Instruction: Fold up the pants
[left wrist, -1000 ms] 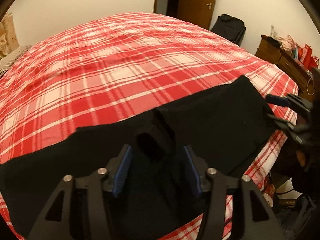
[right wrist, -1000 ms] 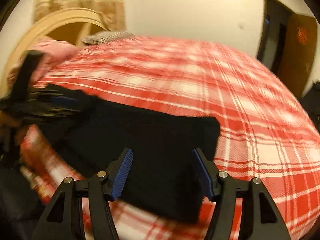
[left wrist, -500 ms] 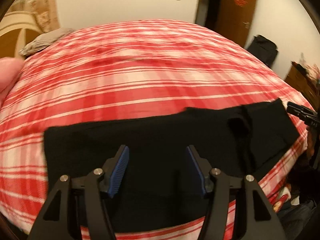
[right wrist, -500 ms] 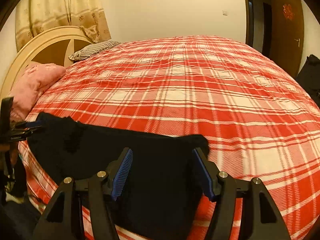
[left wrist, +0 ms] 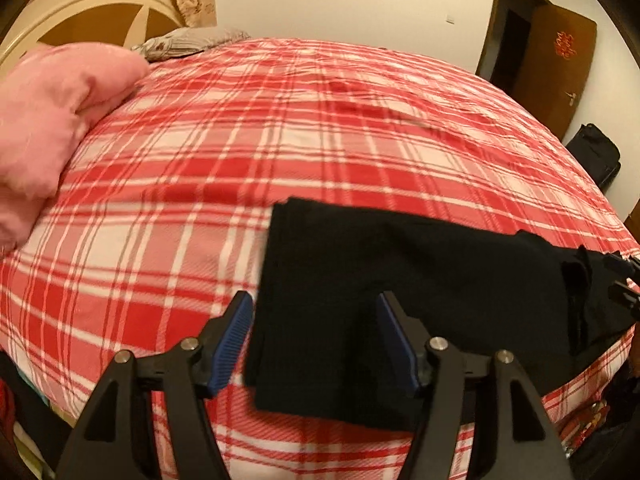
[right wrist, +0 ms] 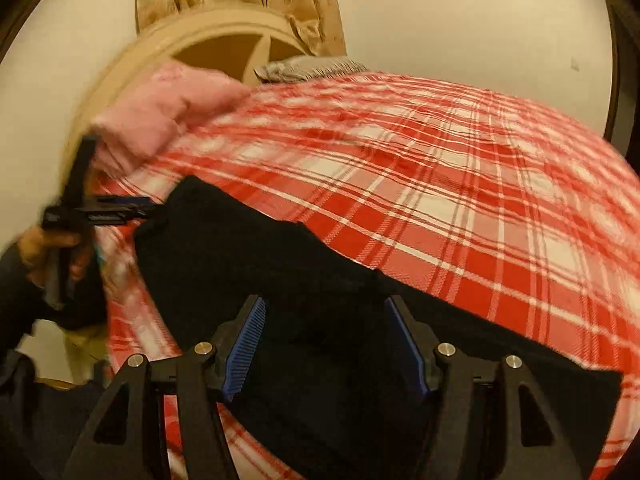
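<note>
Black pants (left wrist: 400, 276) lie flat in a long strip along the near edge of a red plaid bed (left wrist: 320, 140). My left gripper (left wrist: 316, 340) is open and empty, just above the pants' left end. My right gripper (right wrist: 326, 344) is open and empty over the middle of the pants (right wrist: 280, 280). In the right wrist view the left gripper (right wrist: 100, 212) shows at the pants' far left end. In the left wrist view the right gripper (left wrist: 622, 280) shows at the far right edge.
A pink pillow (left wrist: 52, 120) and a grey striped pillow (left wrist: 188, 40) lie by the cream headboard (left wrist: 80, 20). A brown door (left wrist: 556, 64) and a black bag (left wrist: 596, 156) stand beyond the bed's right side.
Both grippers have swung left along the pants. The left one went from the crotch area to the pants' left end. The right one went from the right end toward the middle. Both stayed open.
</note>
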### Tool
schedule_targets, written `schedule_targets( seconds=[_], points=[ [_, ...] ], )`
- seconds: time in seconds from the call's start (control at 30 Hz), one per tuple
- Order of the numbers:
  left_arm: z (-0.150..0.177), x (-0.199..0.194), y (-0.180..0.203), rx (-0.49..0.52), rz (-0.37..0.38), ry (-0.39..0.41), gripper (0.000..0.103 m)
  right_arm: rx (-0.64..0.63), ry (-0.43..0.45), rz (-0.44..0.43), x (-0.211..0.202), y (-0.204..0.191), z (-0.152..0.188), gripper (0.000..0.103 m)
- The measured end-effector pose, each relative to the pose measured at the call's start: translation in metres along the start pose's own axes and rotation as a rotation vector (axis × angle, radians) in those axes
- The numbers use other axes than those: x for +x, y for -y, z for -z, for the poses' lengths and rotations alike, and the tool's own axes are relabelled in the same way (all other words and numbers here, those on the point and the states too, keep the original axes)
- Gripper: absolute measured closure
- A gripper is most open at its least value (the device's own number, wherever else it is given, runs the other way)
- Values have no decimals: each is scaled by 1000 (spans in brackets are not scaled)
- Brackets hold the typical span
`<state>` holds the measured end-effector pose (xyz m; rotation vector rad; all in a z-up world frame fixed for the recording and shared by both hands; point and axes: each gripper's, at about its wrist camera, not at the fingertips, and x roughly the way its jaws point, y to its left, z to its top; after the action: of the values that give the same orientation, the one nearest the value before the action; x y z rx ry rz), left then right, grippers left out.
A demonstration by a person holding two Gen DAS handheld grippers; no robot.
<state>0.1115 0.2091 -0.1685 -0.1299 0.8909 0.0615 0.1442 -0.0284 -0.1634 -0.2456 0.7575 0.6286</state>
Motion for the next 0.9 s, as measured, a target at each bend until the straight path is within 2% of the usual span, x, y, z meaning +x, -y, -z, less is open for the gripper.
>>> schedule_targets(
  seconds=[0.03,0.13,0.2,0.23,0.27,0.37,0.47,0.53,0.6,0.63,0.67,0.77,0.87,0.9],
  points=[
    [2,-1,0,0,2,-1,36,-20,-26,57,6,-4,-4,39],
    [4,4,-1,-13,15,-4,35,-59,-155,136,33,-10,-8,40],
    [6,6,-1,-26,29,-4,34,-66,-187,199,46,-7,-8,40],
    [6,6,-1,-28,34,-4,34,-54,-191,205,50,-5,-8,41],
    [6,6,0,-28,44,-4,34,-17,-194,205,51,1,-8,53],
    [8,4,0,-19,54,3,34,161,-146,126,36,24,-7,69],
    [9,0,-5,-20,45,13,34,299,-77,118,23,44,-4,70],
    [9,-1,-9,-19,30,21,34,347,-38,67,16,53,-2,69],
    [9,0,-14,-28,26,22,33,332,-53,43,15,48,-1,63],
    [9,0,-16,-35,27,23,33,316,-42,45,12,44,0,53],
    [9,0,-18,-38,27,24,33,304,-24,43,7,40,2,50],
    [11,-2,-24,-47,20,34,33,270,-22,3,-1,31,9,50],
    [12,1,-28,-52,16,35,33,194,-67,-51,9,15,15,50],
    [12,3,-28,-52,18,35,33,152,-107,-64,18,6,19,50]
  ],
)
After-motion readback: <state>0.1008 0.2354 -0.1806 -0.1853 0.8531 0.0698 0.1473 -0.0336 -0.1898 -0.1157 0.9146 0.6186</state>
